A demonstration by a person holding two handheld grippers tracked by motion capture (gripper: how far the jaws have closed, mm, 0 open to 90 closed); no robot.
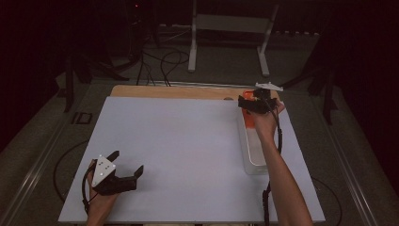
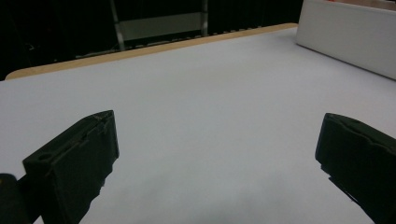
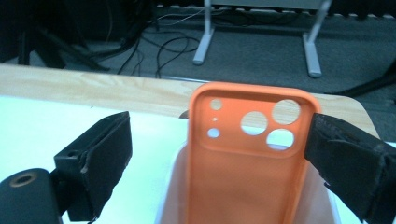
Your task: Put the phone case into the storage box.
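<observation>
Reaching toward the far right of the counter (image 1: 188, 141), I had my right tongs (image 3: 219, 154) spread apart around an orange phone case (image 3: 247, 154), which stood leaning in a clear bin (image 1: 254, 155). One jaw sat right at the case's edge; the other was well clear of it. I judged I should centre the case between the jaws and close gently on its sides, since soft rubber would bend. My left tongs (image 1: 126, 165) rested apart at the near left, holding nothing.
</observation>
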